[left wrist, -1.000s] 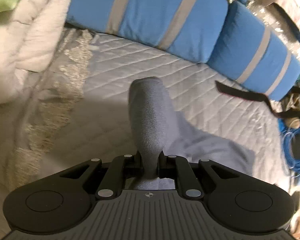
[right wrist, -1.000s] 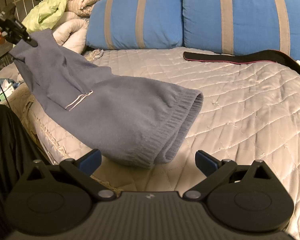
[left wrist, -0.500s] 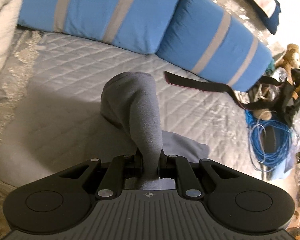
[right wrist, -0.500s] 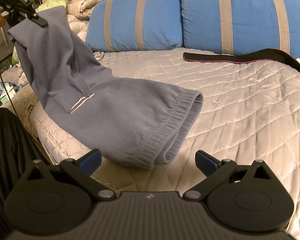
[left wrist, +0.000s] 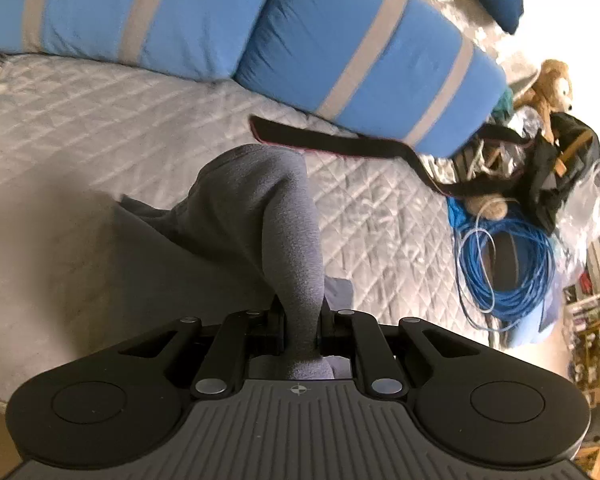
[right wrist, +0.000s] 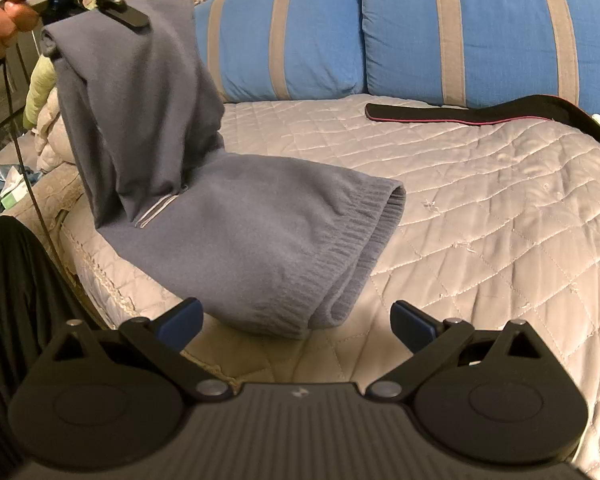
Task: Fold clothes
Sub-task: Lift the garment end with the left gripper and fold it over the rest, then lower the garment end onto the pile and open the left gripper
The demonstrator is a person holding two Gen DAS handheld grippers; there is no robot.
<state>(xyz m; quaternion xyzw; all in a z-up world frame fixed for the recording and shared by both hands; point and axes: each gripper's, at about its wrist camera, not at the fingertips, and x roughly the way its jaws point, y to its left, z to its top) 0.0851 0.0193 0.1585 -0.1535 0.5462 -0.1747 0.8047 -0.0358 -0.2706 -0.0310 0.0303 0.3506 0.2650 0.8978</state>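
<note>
A grey-blue knitted garment [right wrist: 260, 232] with a ribbed hem lies on the quilted bed [right wrist: 480, 208], its hem end just beyond my right gripper [right wrist: 296, 320], which is open and empty. My left gripper [left wrist: 300, 320] is shut on one end of the garment [left wrist: 284, 240] and holds it lifted high above the bed. In the right wrist view the left gripper [right wrist: 100, 4] is at the upper left, and the cloth hangs from it down to the part on the bed.
Two blue pillows with grey stripes [right wrist: 460, 36] line the far side of the bed. A black strap [right wrist: 460, 114] lies before them. Folded quilts [right wrist: 48, 120] are stacked at the left. A blue cable coil [left wrist: 504, 272], a bag and a plush bear [left wrist: 548, 84] lie off the bed's right side.
My left gripper has raised the garment end higher and carried it to the right over the rest of the garment. The right gripper has not moved.
</note>
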